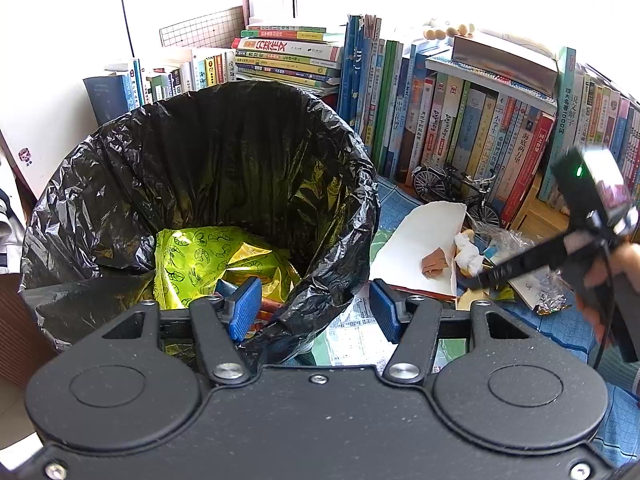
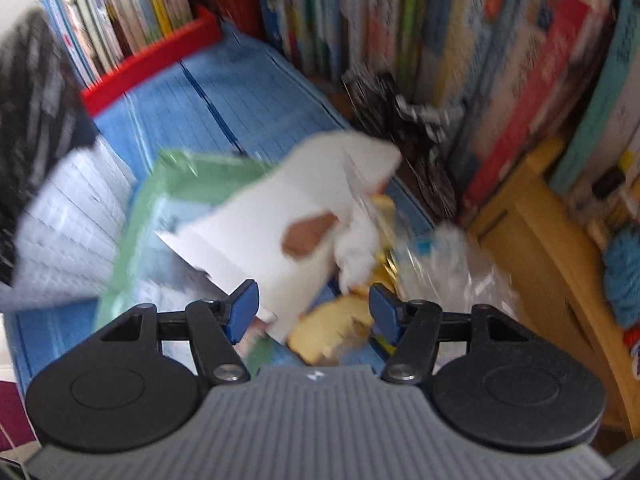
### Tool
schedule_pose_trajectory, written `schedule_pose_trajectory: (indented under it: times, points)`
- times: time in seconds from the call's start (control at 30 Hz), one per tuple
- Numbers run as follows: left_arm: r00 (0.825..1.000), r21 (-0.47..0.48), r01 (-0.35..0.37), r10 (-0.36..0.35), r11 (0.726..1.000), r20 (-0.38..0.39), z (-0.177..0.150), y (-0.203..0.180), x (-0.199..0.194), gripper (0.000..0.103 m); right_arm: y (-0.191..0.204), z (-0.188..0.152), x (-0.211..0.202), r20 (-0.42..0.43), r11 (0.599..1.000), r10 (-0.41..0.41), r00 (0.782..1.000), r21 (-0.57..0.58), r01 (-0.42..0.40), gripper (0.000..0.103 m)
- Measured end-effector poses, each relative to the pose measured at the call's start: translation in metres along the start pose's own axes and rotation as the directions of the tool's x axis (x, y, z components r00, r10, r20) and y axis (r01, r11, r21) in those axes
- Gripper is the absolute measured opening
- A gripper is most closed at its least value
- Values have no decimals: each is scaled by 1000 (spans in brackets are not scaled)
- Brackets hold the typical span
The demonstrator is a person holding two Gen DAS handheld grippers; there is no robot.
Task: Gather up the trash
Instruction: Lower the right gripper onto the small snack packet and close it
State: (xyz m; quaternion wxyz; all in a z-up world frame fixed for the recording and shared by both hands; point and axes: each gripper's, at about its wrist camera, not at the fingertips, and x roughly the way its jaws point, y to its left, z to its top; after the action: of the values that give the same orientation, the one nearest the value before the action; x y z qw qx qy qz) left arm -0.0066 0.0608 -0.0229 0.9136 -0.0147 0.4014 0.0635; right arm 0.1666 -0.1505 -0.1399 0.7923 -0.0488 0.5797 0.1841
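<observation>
My left gripper (image 1: 314, 312) sits at the near rim of the trash bin (image 1: 120, 184), which is lined with a black bag. One blue pad hangs inside the rim and the other outside it, so the bag's edge passes between them; I cannot tell whether they press it. Inside the bin lies a yellow-green snack bag (image 1: 192, 256).

Right of the bin, the remaining trash lies on the desk (image 1: 560, 332), which has a blue mat: a white sheet of paper (image 1: 420, 248) with a brown scrap (image 1: 434, 264) on it, a crumpled white tissue (image 1: 468, 256), and clear plastic wrapping (image 1: 508, 240). A model bicycle (image 1: 456, 188) stands behind them, before a row of books (image 1: 480, 128).

My right gripper (image 2: 312, 308) is spread apart with nothing pinched, pointing steeply down over that pile. This view is blurred, yet the paper, tissue (image 2: 356, 248) and a yellowish piece (image 2: 332, 332) show between and just beyond its pads.
</observation>
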Motion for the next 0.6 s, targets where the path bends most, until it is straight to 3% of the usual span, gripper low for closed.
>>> schedule_pose_trajectory:
  times: [0.1, 0.47, 0.53, 0.57, 0.6]
  points:
    - [1000, 1, -3, 3, 1000, -1, 0, 0, 1, 56, -9, -9, 15, -75, 999, -5, 997, 47, 9, 63]
    - [1000, 2, -4, 4, 1000, -2, 0, -2, 2, 57, -9, -23, 38, -164, 998, 21, 986, 70, -10, 61]
    - [1000, 0, -3, 3, 1000, -1, 0, -1, 2, 57, -11, -25, 41, -174, 997, 32, 984, 81, -18, 50]
    - [1000, 0, -1, 1, 1000, -1, -1, -2, 2, 57, -11, -27, 42, -177, 996, 35, 984, 88, -19, 36]
    - [1000, 0, 0, 0, 1000, 0, -1, -1, 2, 57, -13, -27, 41, -178, 995, 30, 984, 99, -13, 31]
